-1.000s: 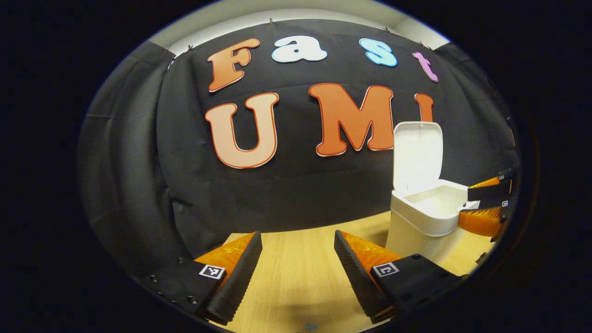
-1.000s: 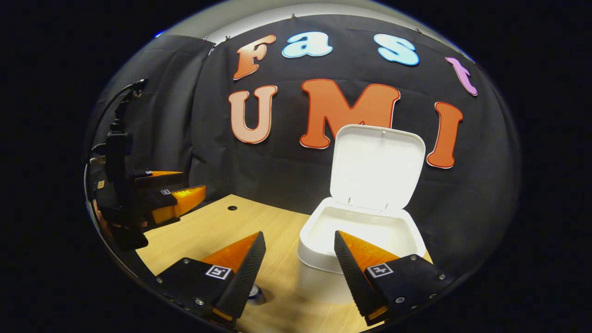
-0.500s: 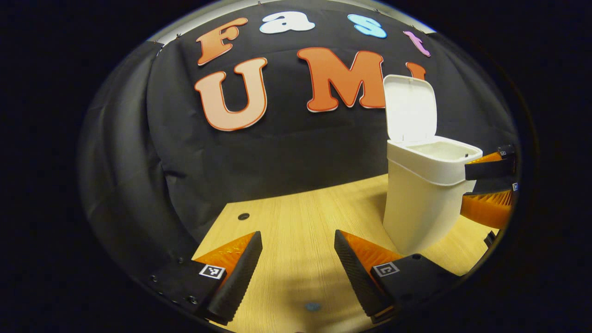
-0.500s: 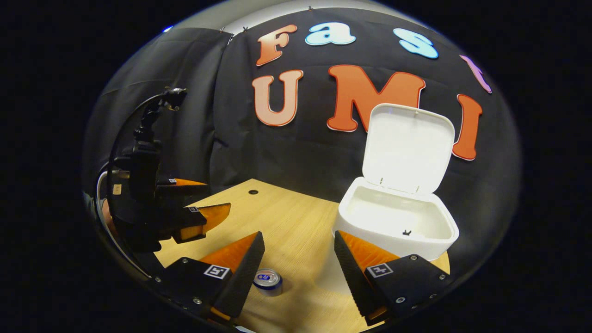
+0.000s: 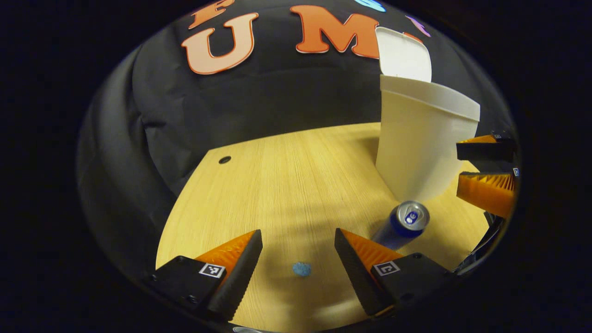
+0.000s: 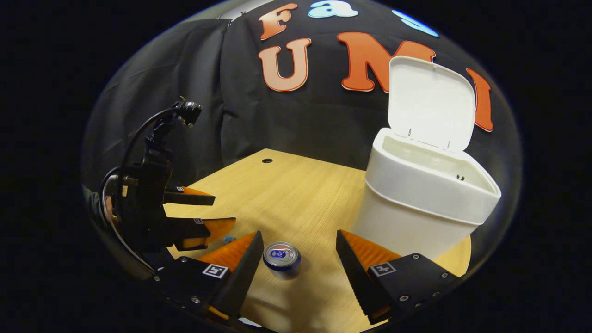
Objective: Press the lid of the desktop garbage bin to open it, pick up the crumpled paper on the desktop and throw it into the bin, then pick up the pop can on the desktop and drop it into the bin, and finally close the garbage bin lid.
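Pop can (image 6: 281,257) upright on table (image 6: 296,194) near open bin (image 6: 425,194), between spread, empty jaws of right gripper (image 6: 298,273); likely light, thin-walled, slippery, best gripped mid-body; left gripper (image 5: 298,266) likewise open.

Right gripper (image 6: 298,263) fingers spread wide, pop can (image 6: 282,259) upright between them — white bin (image 6: 416,203) beside, lid (image 6: 430,104) raised, left gripper (image 6: 208,212) open at far left.

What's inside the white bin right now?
The bin has its lid standing open. In the right gripper view you can see the pale inner wall just below the rim. The bottom is hidden, so I cannot tell what lies down there.
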Motion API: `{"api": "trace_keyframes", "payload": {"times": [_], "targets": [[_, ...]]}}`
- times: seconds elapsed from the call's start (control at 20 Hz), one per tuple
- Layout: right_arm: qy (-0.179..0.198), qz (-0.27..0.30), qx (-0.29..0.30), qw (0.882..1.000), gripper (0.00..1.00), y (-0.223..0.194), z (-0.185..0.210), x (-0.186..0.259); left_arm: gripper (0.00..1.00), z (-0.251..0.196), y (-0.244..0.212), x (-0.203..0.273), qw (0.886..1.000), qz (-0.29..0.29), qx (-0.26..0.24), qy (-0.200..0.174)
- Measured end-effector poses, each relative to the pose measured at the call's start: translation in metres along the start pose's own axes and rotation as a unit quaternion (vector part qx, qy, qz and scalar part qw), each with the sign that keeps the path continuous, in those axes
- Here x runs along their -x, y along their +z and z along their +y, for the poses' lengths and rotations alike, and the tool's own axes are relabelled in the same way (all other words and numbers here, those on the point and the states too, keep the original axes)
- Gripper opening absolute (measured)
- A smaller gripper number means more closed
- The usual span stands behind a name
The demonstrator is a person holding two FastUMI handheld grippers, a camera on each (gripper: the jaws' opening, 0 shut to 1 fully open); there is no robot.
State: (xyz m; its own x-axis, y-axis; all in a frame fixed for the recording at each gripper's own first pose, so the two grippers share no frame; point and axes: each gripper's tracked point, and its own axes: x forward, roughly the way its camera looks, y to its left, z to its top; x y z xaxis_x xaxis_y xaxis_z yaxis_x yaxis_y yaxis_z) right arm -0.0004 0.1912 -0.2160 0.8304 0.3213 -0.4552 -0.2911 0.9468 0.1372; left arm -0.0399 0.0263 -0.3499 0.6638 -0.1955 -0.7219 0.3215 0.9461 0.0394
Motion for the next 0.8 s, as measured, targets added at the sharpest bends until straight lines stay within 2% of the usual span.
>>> {"api": "trace_keyframes", "payload": {"times": [0.2,0.35,0.4,0.45,0.65,0.8], "targets": [[0.009,0.030,-0.002,0.999,0.96,-0.024,0.003,-0.014,1.00,-0.005,-0.037,-0.011,0.999,0.051,0.010,-0.014],[0.012,0.050,0.003,0.999,0.96,-0.040,0.005,-0.021,1.00,-0.008,-0.048,-0.017,0.997,0.075,0.025,-0.018],[0.013,0.056,0.005,0.998,0.96,-0.044,0.008,-0.024,0.96,-0.009,-0.049,-0.020,0.996,0.079,0.028,-0.018],[0.015,0.062,0.008,0.998,0.96,-0.047,0.010,-0.025,1.00,-0.010,-0.051,-0.023,0.996,0.082,0.031,-0.017],[0.022,0.078,0.015,0.997,0.96,-0.055,0.015,-0.032,1.00,-0.020,-0.052,-0.030,0.994,0.100,0.031,-0.028],[0.024,0.094,0.022,0.995,0.96,-0.065,0.021,-0.043,0.99,-0.028,-0.028,-0.031,0.995,0.086,0.041,-0.035]]}}
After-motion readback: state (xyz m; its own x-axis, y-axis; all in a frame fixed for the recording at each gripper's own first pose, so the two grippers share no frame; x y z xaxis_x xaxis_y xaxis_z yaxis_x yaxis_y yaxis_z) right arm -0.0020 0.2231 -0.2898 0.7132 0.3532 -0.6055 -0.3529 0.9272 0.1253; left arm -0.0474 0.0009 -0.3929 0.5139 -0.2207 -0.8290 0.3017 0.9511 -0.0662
